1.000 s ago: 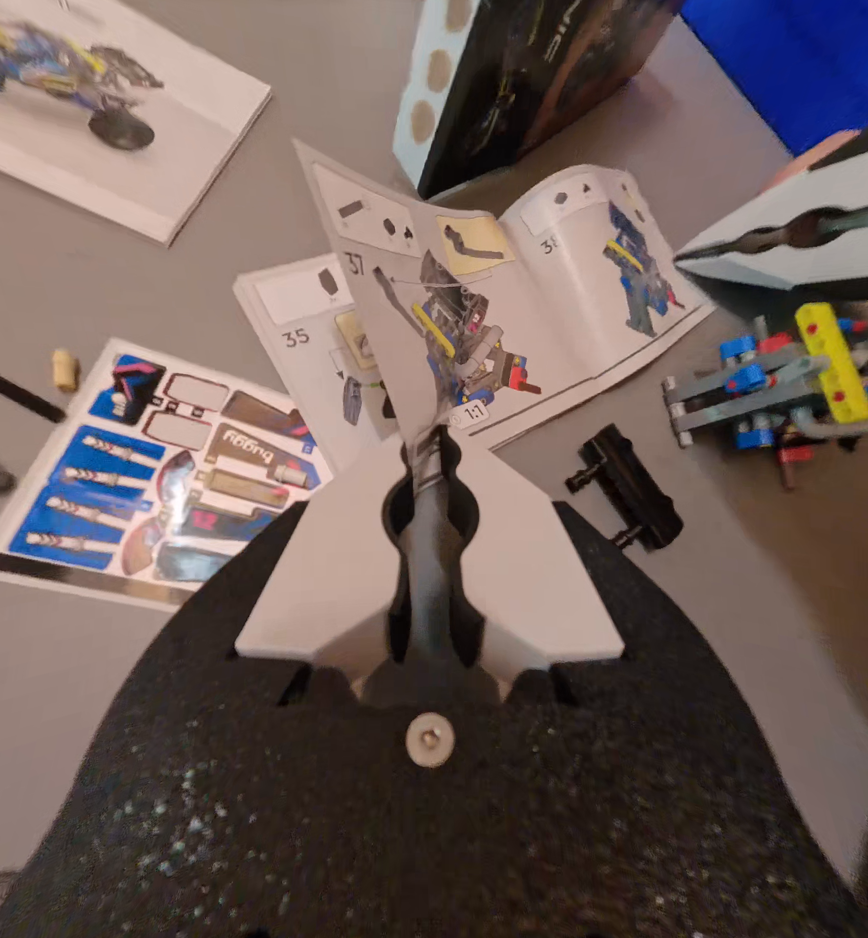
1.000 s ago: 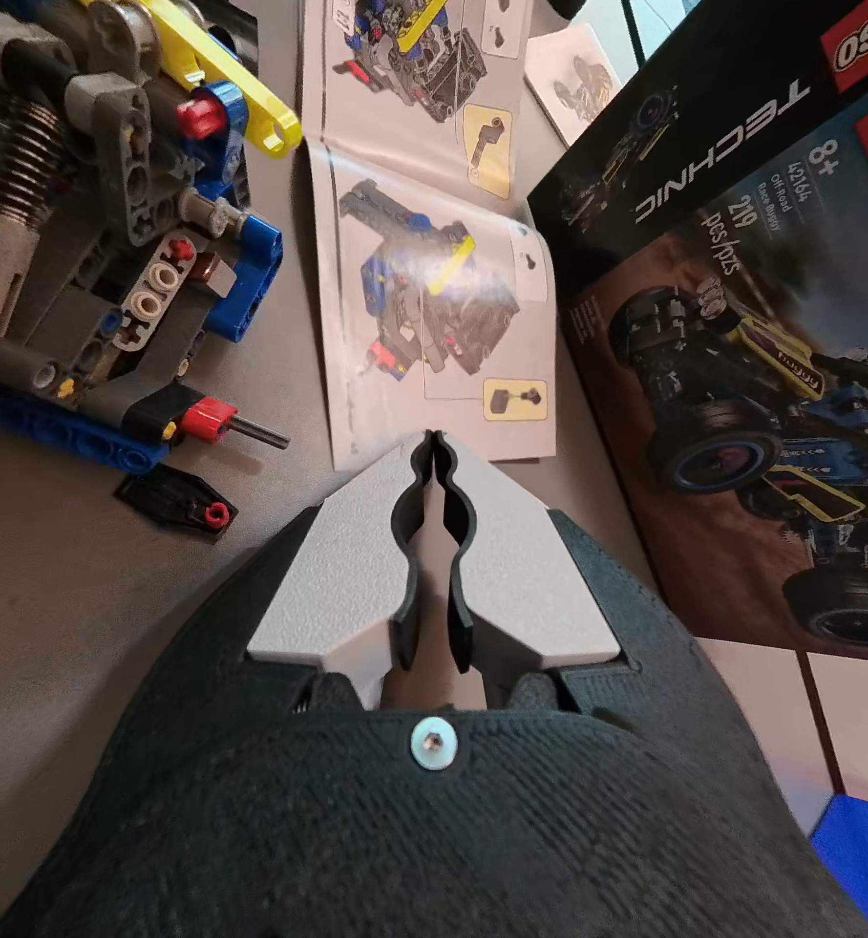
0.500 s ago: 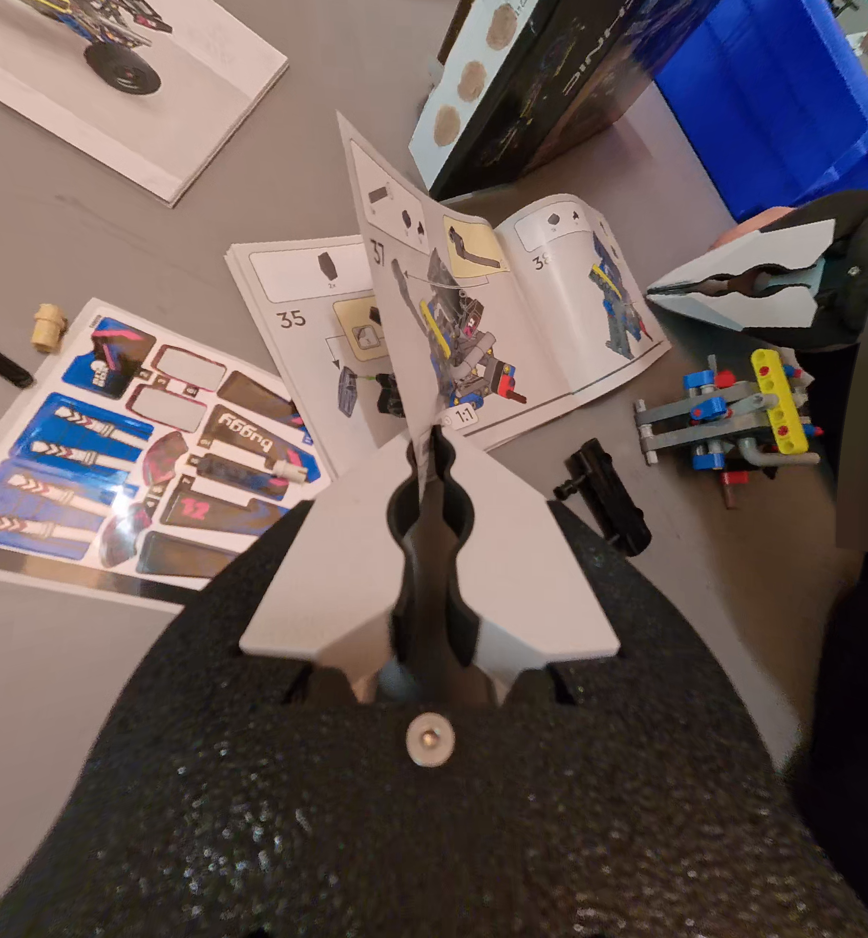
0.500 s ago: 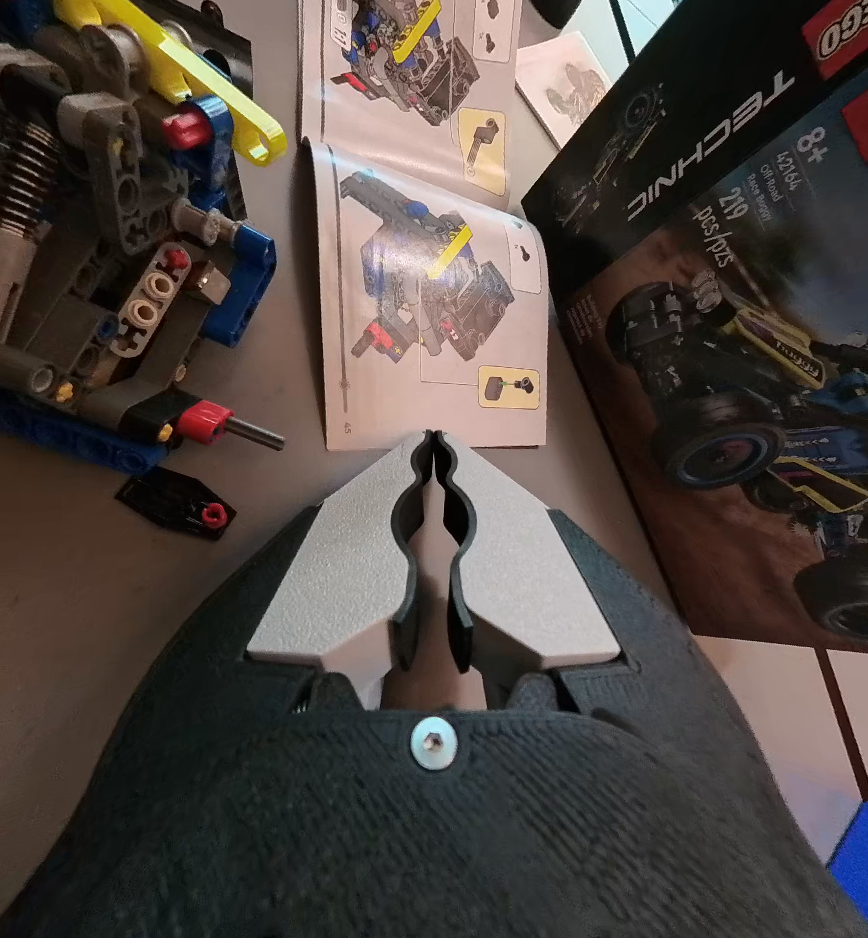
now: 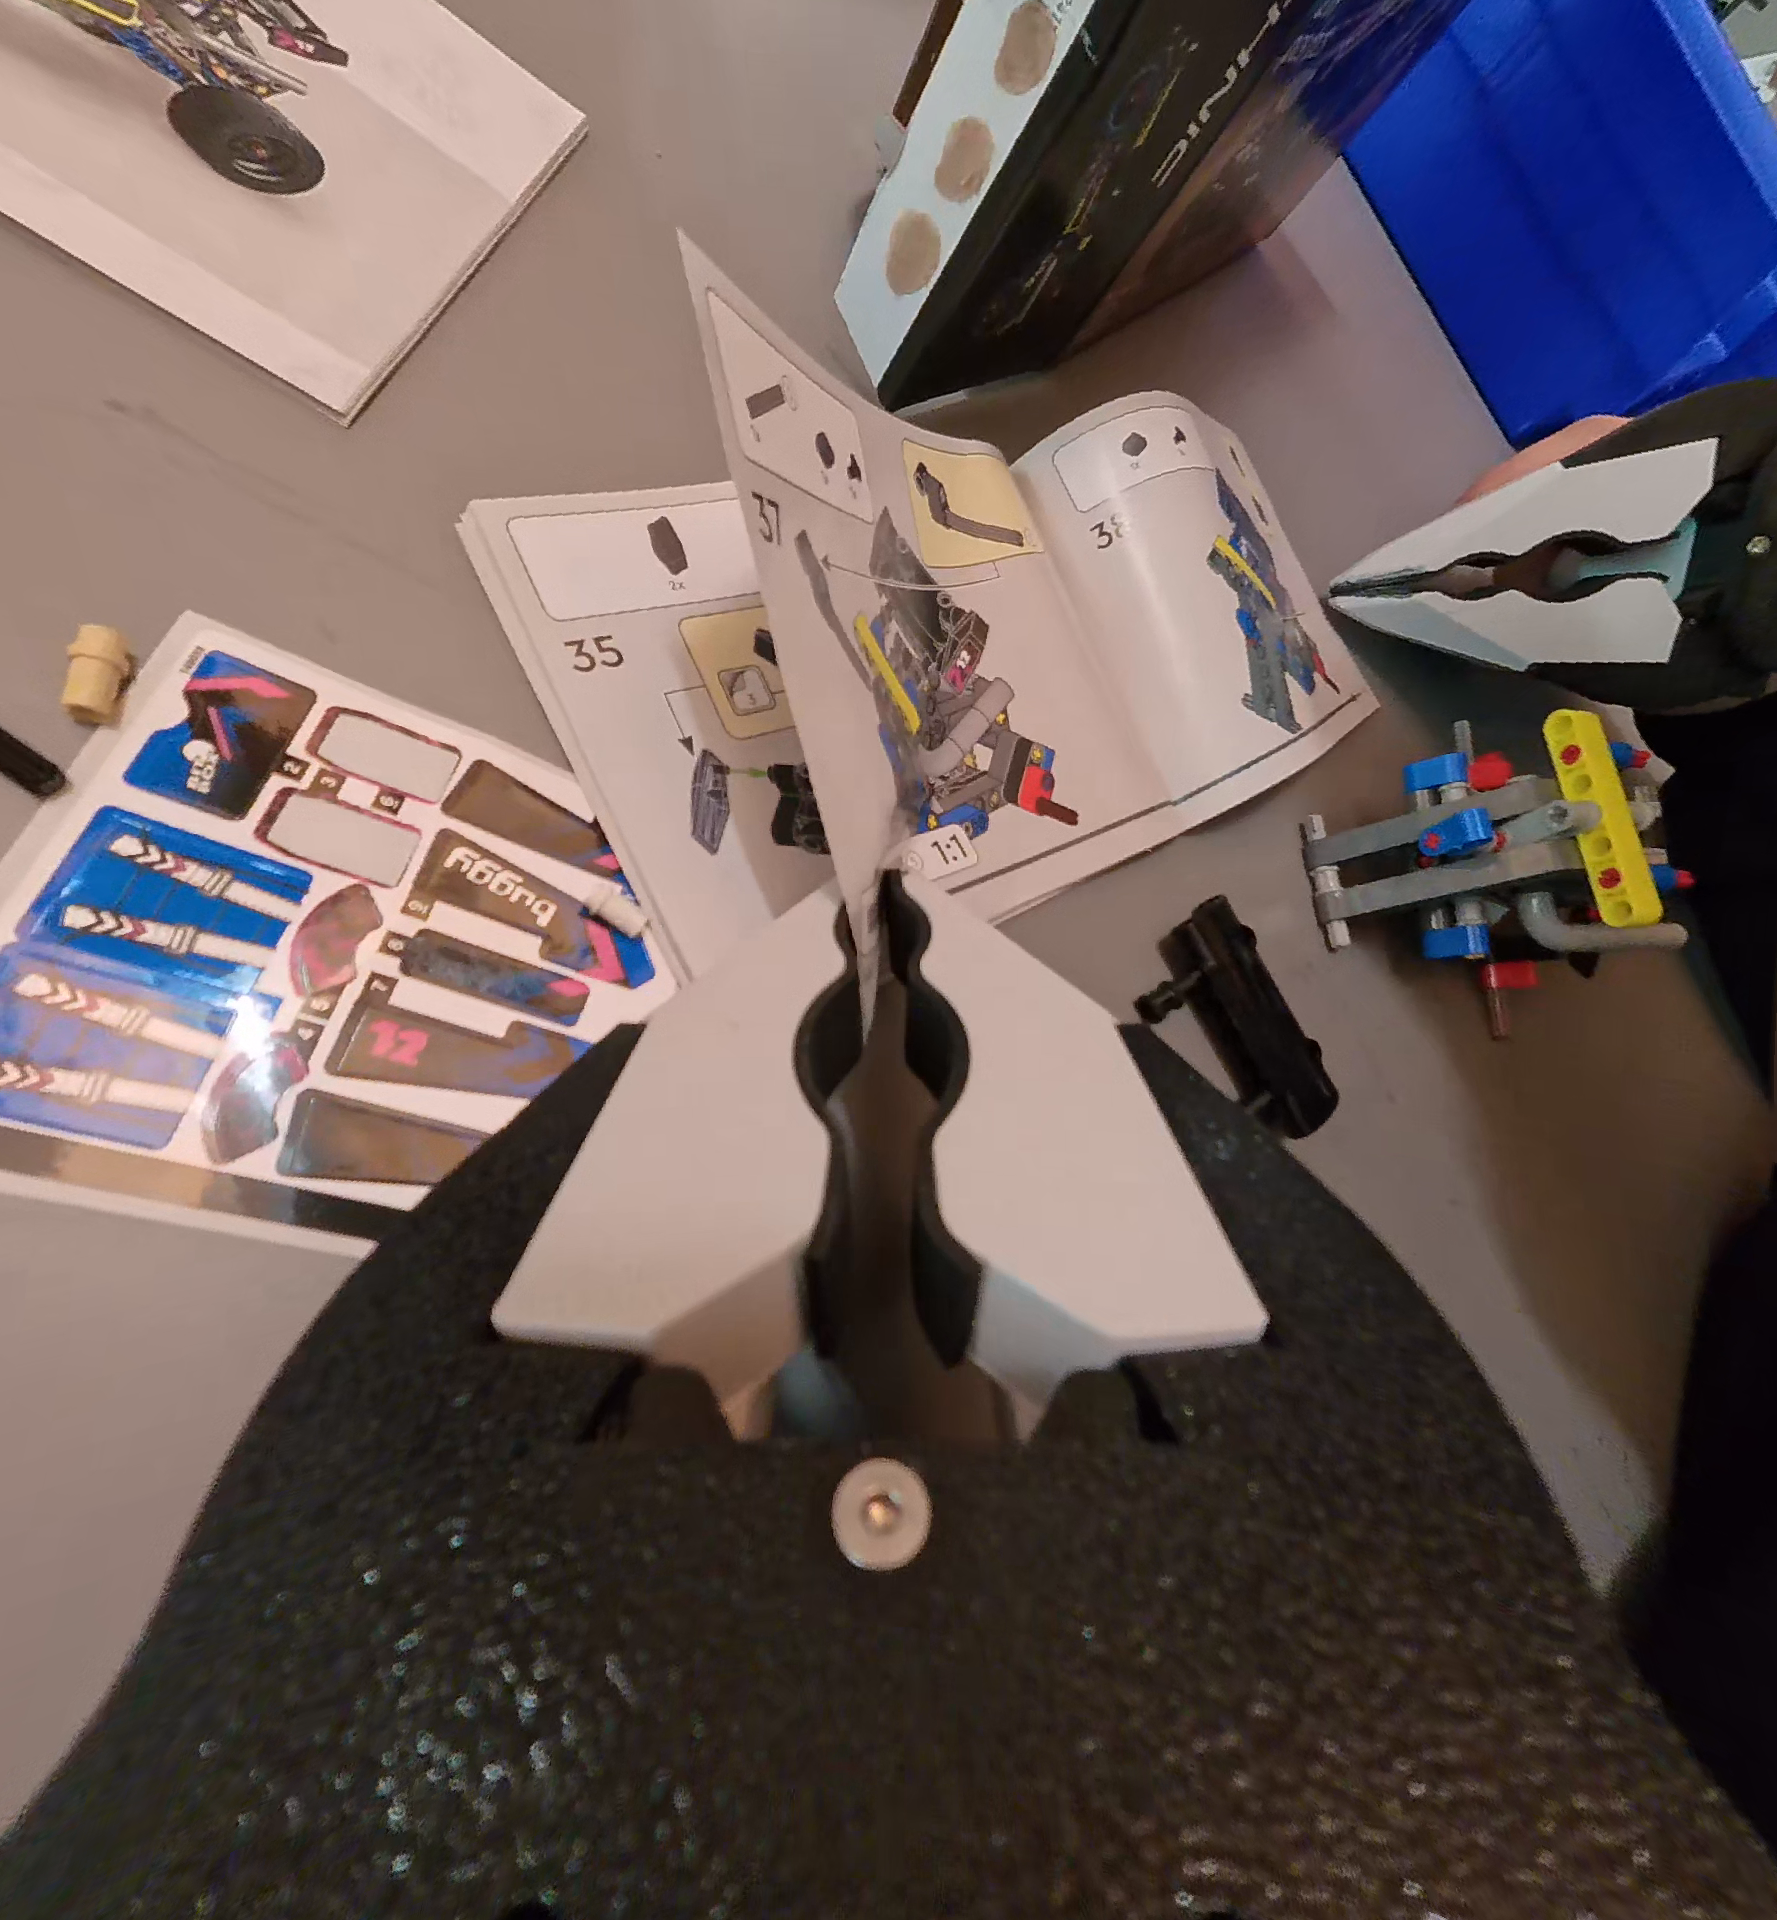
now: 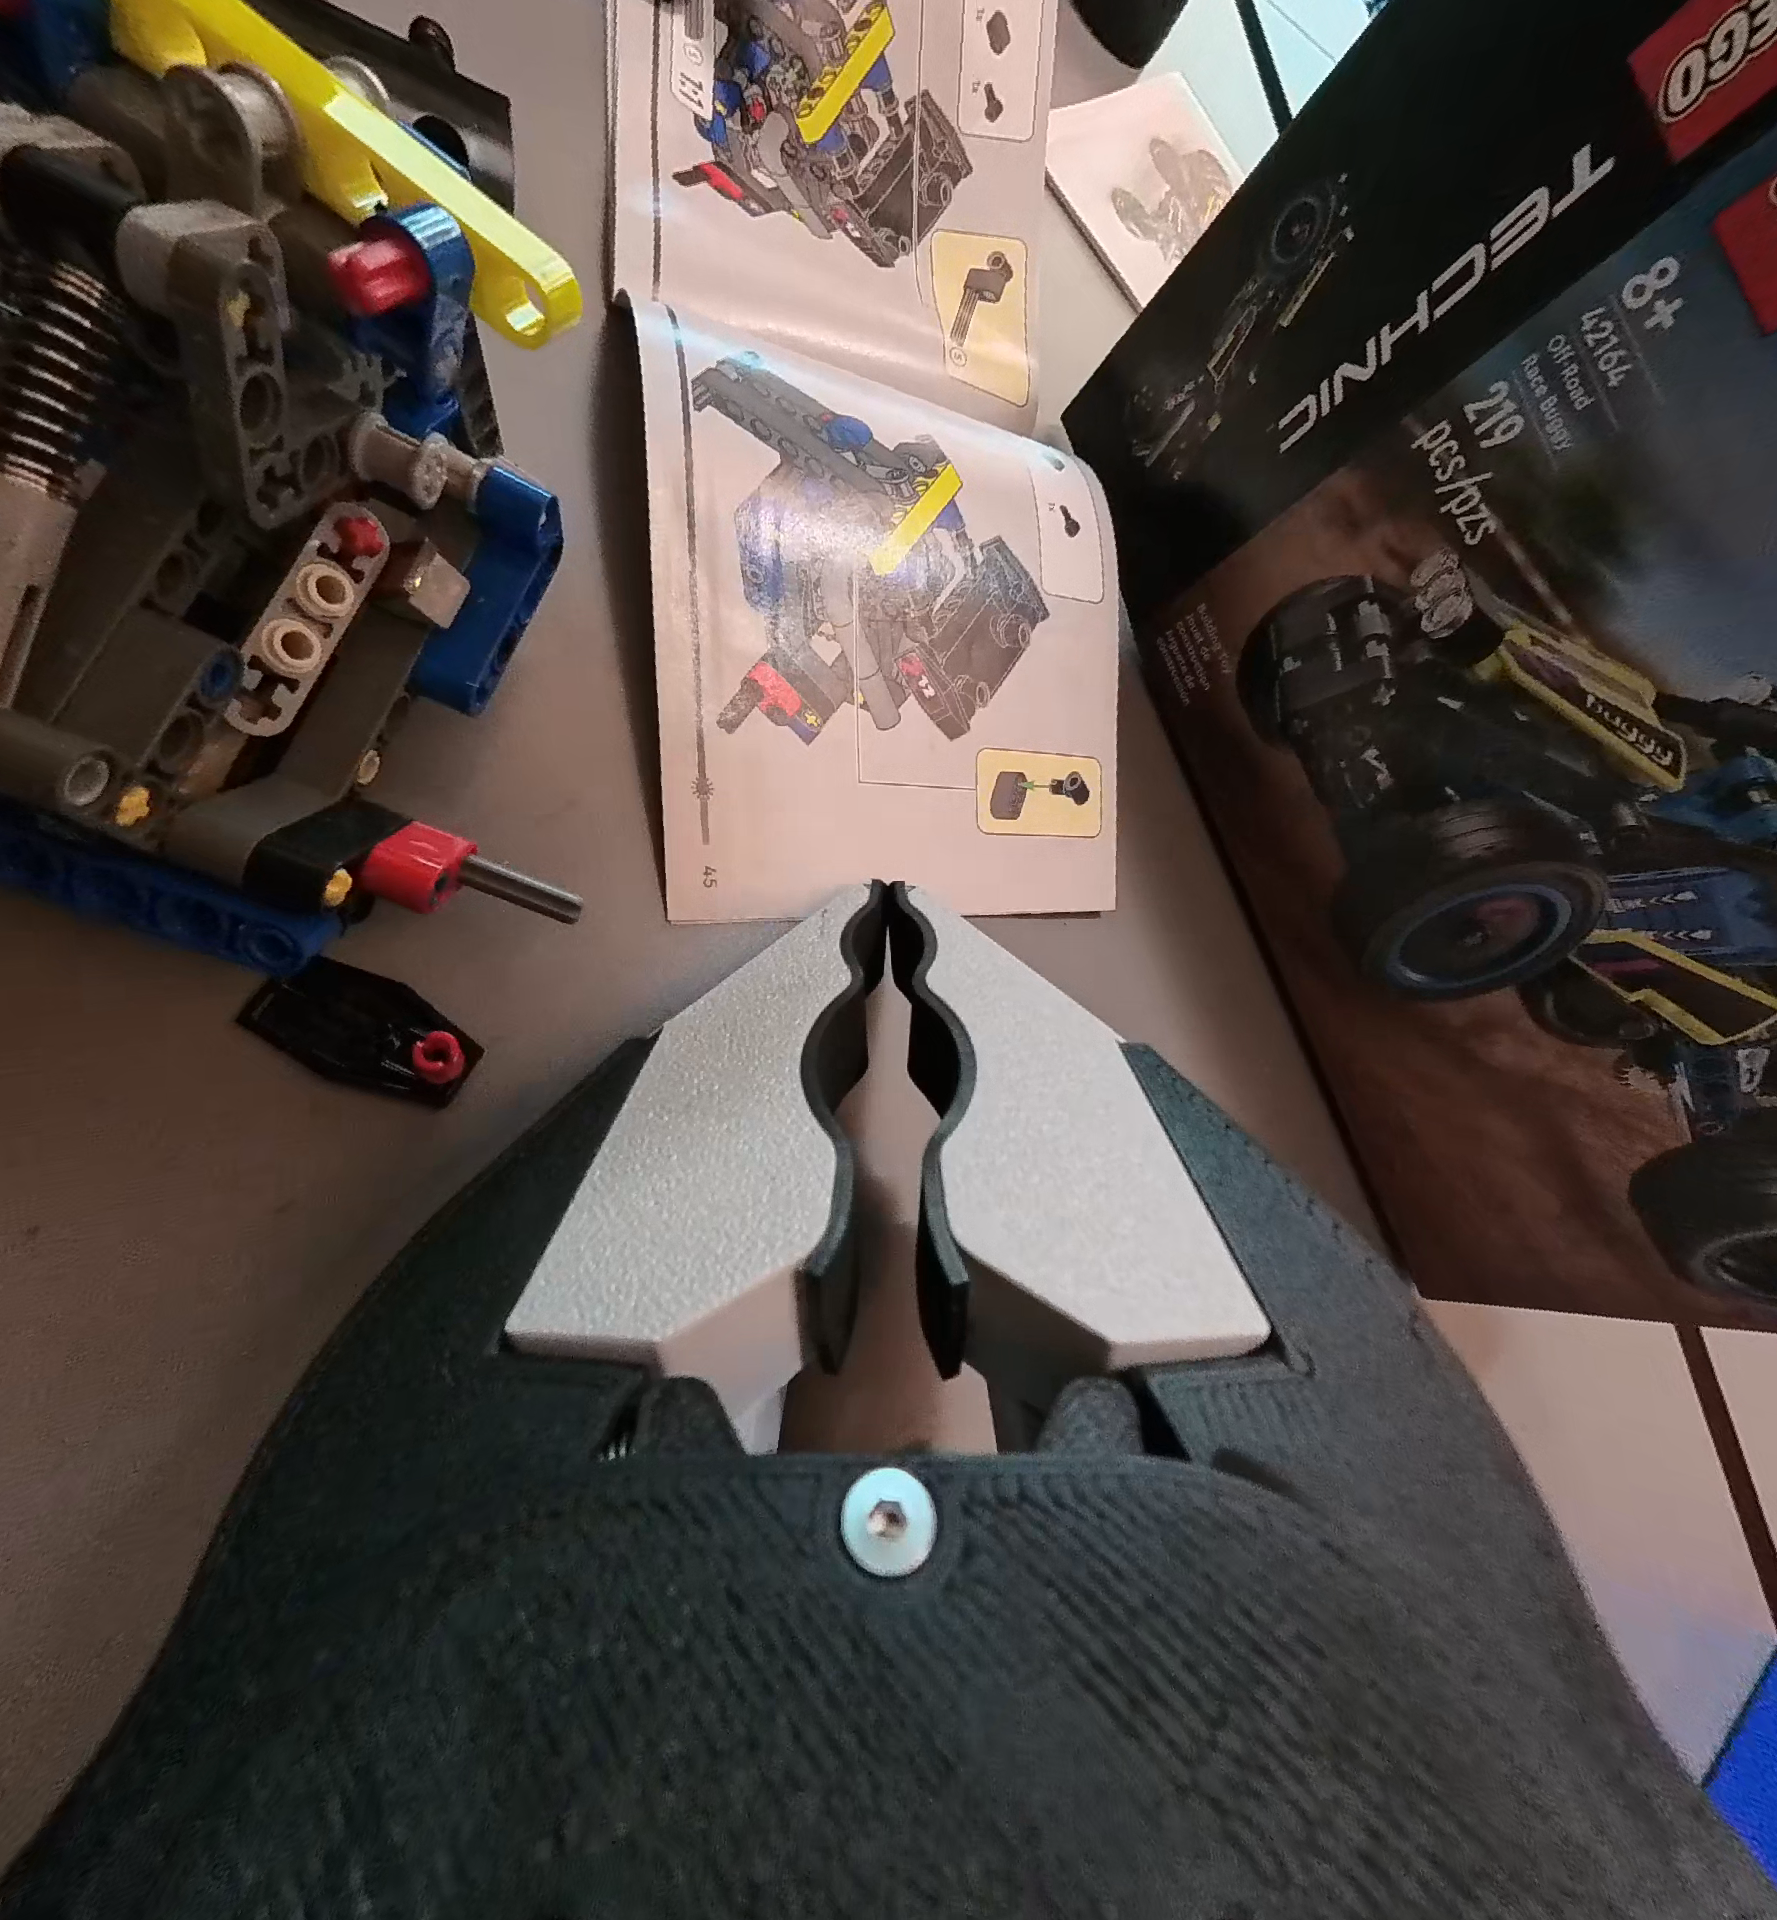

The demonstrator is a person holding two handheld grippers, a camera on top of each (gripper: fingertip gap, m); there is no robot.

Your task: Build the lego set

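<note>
Here, left gripper jaws clenched on lifted booklet page; right gripper jaws clenched bare.

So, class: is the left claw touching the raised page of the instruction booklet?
Touching. In the left wrist view the left claw is shut on the lower corner of the raised page, whose paper runs down between the two pads and stands lifted off the booklet.

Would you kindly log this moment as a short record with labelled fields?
Surface: grey table
Left gripper: shut on a lifted page of the open instruction booklet
Right gripper: shut, nothing between its tips, just short of the booklet's near edge
Beside right gripper: part-built brick model, printed box
Beside left gripper: sticker sheet, black part
</note>
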